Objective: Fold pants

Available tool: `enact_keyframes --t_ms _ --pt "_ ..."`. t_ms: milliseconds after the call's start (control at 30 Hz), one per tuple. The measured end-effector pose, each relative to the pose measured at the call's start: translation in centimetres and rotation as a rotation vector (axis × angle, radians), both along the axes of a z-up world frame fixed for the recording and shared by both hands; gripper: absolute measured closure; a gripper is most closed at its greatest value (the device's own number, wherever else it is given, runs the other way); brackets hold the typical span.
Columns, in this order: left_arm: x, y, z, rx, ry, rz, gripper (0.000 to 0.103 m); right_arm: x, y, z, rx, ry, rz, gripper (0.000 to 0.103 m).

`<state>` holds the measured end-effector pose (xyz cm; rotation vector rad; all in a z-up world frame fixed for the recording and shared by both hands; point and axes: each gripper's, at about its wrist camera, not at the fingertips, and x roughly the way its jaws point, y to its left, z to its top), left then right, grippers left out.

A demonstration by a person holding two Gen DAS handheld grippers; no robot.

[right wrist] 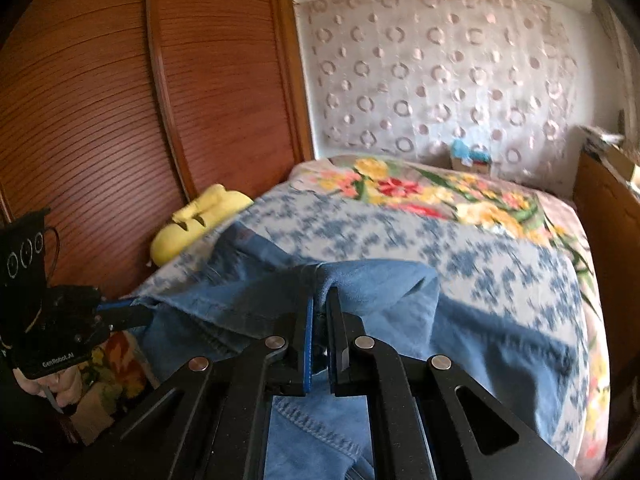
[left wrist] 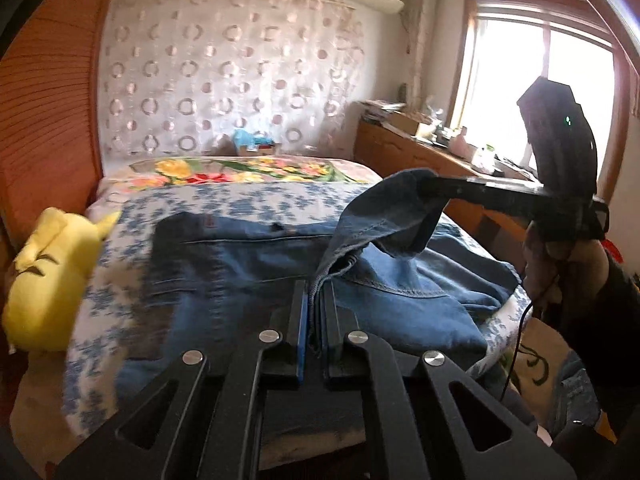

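Floral blue-and-white bedspread (right wrist: 460,248) carries the blue denim pants (left wrist: 248,264) — long axis running away toward the patterned curtain. Left gripper (left wrist: 314,312) and right gripper (right wrist: 320,312) each pinch a near hem corner, lifted; the fold likely goes forward.

Blue denim pants (left wrist: 248,264) spread over a white bedsheet with blue floral print (right wrist: 460,240), beside a bright yellow plush toy (left wrist: 48,276), a multicoloured flowered blanket (right wrist: 440,192), reddish-brown slatted wooden doors (right wrist: 120,100) and a pale ring-patterned curtain (left wrist: 224,76).
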<state>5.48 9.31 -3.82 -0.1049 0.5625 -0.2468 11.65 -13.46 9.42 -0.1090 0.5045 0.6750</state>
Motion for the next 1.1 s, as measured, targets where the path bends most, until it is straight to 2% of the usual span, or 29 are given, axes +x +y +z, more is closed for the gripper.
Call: enact_keyframes --t_ms 233,433,667,933,1000,1033,1100 --pt "-0.7 3.2 -0.9 0.001 0.012 0.078 0.097 0.8 4.1 0.4 -0.016 -0.013 0.072 0.098" --pt "-1.5 6.1 -1.8 -0.022 0.02 0.126 0.097 3.5 7.2 0.7 -0.031 0.004 0.109 0.098" --pt "-0.9 6.4 -4.1 0.009 0.088 0.148 0.097 7.5 12.2 -0.4 -0.11 0.038 0.118 0.098" --pt "-0.5 6.8 -5.8 0.028 0.143 0.166 0.097 10.2 16.5 -2.5 -0.173 0.098 0.108 0.098" --pt "-0.6 6.7 -5.9 0.037 0.147 0.162 0.095 10.3 16.8 -2.4 -0.168 0.103 0.111 0.091" --pt "-0.7 6.6 -5.8 0.036 0.145 0.161 0.093 10.0 16.9 -2.2 -0.164 0.098 0.111 0.085" --pt "-0.8 6.6 -5.6 0.027 0.137 0.16 0.082 9.4 16.5 -1.8 -0.16 0.077 0.103 0.079"
